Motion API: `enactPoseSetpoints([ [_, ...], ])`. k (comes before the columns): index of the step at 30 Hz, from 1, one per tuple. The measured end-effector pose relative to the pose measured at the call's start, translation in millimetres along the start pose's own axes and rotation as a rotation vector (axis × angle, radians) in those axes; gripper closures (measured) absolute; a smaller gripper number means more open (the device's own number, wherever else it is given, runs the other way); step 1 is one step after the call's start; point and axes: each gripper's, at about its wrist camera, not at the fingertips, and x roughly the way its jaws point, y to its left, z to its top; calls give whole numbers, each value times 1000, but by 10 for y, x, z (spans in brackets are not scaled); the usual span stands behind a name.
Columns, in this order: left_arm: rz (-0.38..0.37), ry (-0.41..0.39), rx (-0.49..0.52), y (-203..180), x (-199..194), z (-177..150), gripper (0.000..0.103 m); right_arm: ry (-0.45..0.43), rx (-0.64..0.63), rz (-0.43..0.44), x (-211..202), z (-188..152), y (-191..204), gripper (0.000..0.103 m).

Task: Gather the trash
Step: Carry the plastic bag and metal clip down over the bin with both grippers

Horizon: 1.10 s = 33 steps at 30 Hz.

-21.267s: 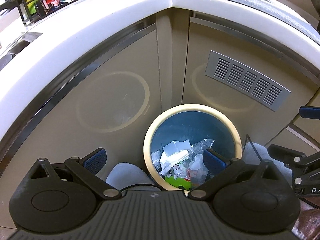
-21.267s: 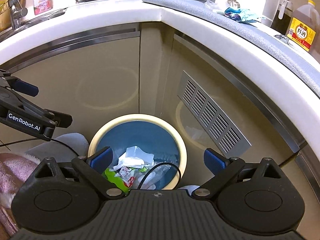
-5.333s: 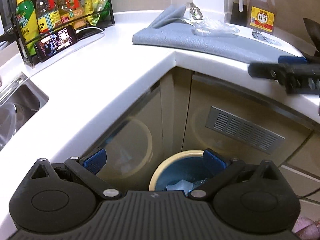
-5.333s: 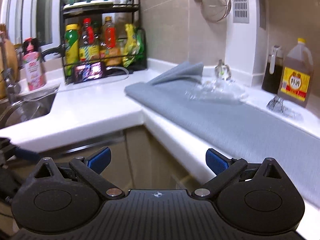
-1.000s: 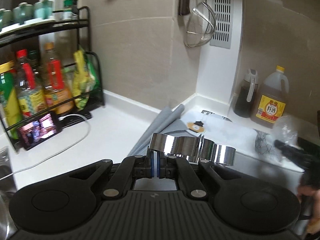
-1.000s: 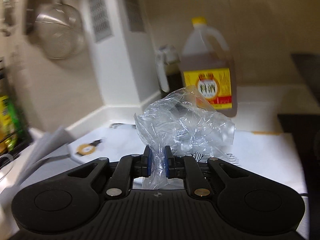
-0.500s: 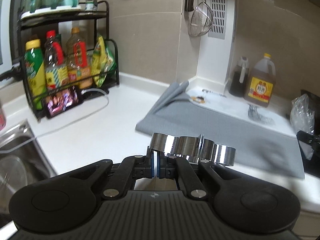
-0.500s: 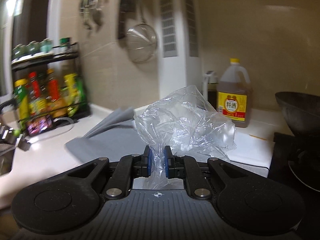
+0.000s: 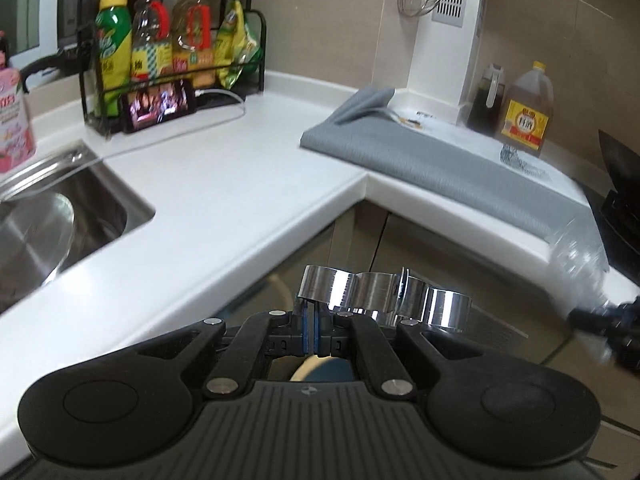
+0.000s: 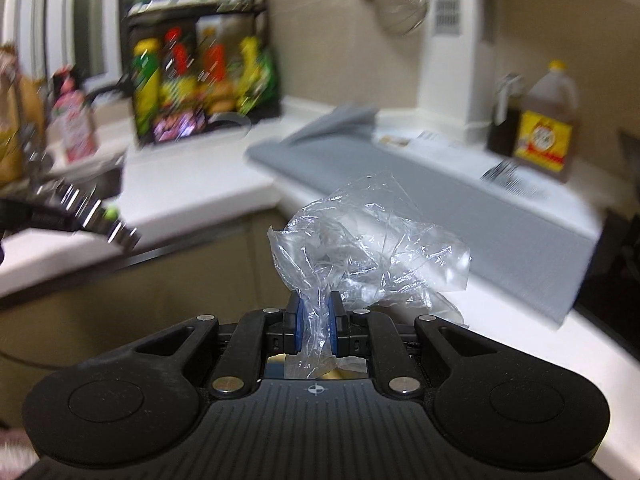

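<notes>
Left gripper [image 9: 310, 334] clamps foil strip [image 9: 382, 298]; right gripper [image 10: 316, 330] clamps plastic wrap [image 10: 368, 252]

Both grippers sit farther back from the counter than a second ago. Left gripper [image 9: 310, 334], once wide open over the bin, now clamps a strip of shiny metal rings [image 9: 384, 300]; the view opens onto the sink [image 9: 60, 216], countertop [image 9: 224, 200] edge and cabinet fronts below. Right gripper [image 10: 316, 330], open five seconds ago, pinches a crumpled clear plastic bag [image 10: 368, 248]. That bag is gone from the grey mat [image 9: 440, 168], lifted off the counter.
</notes>
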Motion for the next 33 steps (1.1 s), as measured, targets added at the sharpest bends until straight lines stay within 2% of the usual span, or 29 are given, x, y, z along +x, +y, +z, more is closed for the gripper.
enactPoseSetpoints([
  [6,0,36,5,27,-4,-211,101,96,-44,67,138,-183,314,90],
  [10,-6,66,4,8,46,-323,101,129,-73,90,194,-219,416,90],
  [20,-46,148,16,-167,229,-521,101,166,-55,102,267,-287,378,90],
  [33,-72,218,54,-269,408,-602,101,206,-61,118,385,-311,354,90],
])
